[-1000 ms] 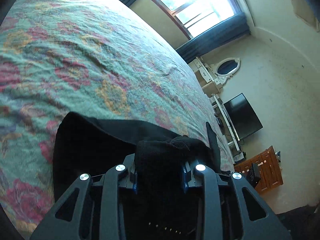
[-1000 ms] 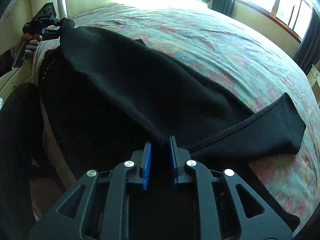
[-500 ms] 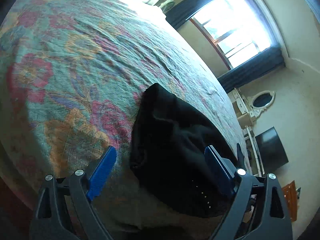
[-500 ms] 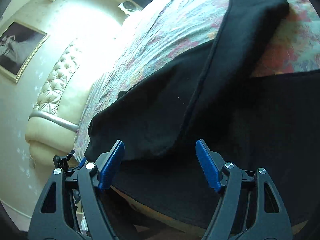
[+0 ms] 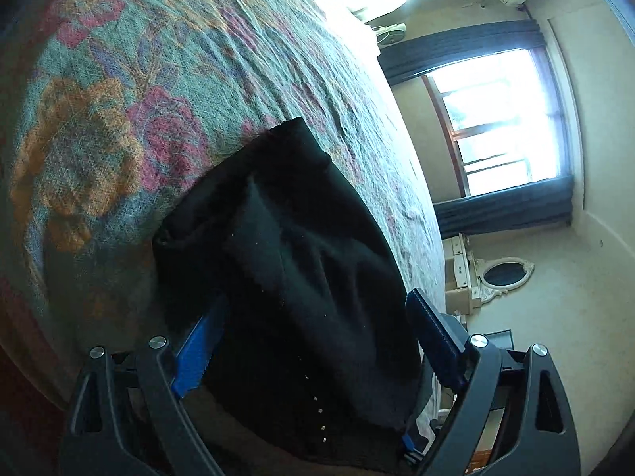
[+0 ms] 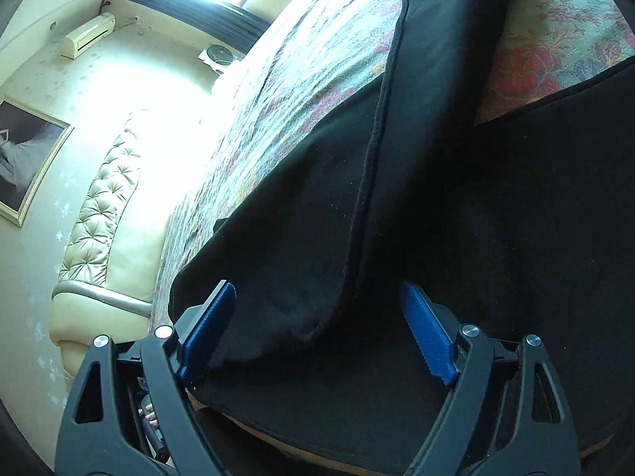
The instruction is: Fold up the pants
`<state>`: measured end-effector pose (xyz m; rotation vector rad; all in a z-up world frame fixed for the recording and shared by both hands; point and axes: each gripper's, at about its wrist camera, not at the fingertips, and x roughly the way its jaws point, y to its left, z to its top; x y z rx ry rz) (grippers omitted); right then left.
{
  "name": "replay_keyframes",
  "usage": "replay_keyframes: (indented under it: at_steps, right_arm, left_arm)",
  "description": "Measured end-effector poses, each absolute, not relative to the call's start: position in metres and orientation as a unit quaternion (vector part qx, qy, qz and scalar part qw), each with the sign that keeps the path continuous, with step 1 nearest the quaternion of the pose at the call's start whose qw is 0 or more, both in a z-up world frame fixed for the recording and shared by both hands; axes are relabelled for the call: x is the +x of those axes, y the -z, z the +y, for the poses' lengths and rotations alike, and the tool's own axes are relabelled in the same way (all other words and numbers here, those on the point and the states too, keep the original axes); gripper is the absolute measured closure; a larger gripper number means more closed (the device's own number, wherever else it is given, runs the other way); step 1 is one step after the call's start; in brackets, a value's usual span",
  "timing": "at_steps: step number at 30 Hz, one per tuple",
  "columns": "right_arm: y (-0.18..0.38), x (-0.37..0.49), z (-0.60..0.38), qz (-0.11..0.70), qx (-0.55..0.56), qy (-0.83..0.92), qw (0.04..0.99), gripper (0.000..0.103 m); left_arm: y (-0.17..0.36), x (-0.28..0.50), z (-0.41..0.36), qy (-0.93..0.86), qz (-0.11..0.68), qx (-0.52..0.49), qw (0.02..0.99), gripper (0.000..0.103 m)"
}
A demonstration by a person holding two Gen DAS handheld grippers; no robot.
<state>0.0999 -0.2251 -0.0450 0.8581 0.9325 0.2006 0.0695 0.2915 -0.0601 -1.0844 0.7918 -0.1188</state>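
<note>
Black pants (image 6: 456,218) lie on floral bedspread (image 5: 119,91).
Left gripper (image 5: 313,341) and right gripper (image 6: 317,329): jaws spread wide, holding nothing.

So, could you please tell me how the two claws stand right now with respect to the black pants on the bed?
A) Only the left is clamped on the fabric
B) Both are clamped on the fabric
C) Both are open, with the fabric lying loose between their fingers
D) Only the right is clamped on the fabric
C: the left claw and the right claw both have their blue pads spread wide, and the black pants lie ungripped on the floral bedspread.
</note>
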Motion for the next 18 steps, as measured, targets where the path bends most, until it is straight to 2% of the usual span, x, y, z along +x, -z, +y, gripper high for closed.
replay_keyframes:
  at_steps: [1,3,4,5,8,10,12,14,18]
  right_arm:
    - [0.044,0.101,-0.224,0.436,0.399,-0.092,0.801,0.018]
    - [0.043,0.102,-0.223,0.436,0.397,-0.086,0.803,0.02]
    - [0.04,0.104,-0.221,0.438,0.392,-0.082,0.805,0.024]
    - [0.04,0.106,-0.22,0.441,0.384,-0.079,0.807,0.027]
    - [0.043,0.114,-0.219,0.449,0.368,-0.065,0.811,0.044]
    - [0.047,0.118,-0.222,0.453,0.364,-0.054,0.812,0.06]
    - [0.051,0.118,-0.226,0.458,0.353,-0.048,0.814,0.082]
    - [0.053,0.115,-0.232,0.453,0.365,-0.054,0.812,0.088]
    - [0.04,0.097,-0.241,0.417,0.392,-0.072,0.817,0.09]
  left_arm:
    - [0.058,0.072,0.287,0.045,0.374,-0.484,0.79,0.021]
    - [0.058,0.081,0.278,0.027,0.413,-0.437,0.799,0.071]
    - [0.06,0.085,0.275,0.017,0.431,-0.419,0.799,0.077]
    - [0.063,0.086,0.275,0.012,0.434,-0.417,0.798,0.078]
    - [0.068,0.089,0.275,0.008,0.435,-0.432,0.79,0.078]
    - [0.07,0.093,0.272,0.006,0.438,-0.439,0.784,0.078]
    - [0.072,0.093,0.272,0.008,0.44,-0.444,0.781,0.078]
    - [0.071,0.094,0.271,0.012,0.438,-0.444,0.782,0.078]
    - [0.066,0.095,0.278,0.022,0.417,-0.46,0.784,0.08]
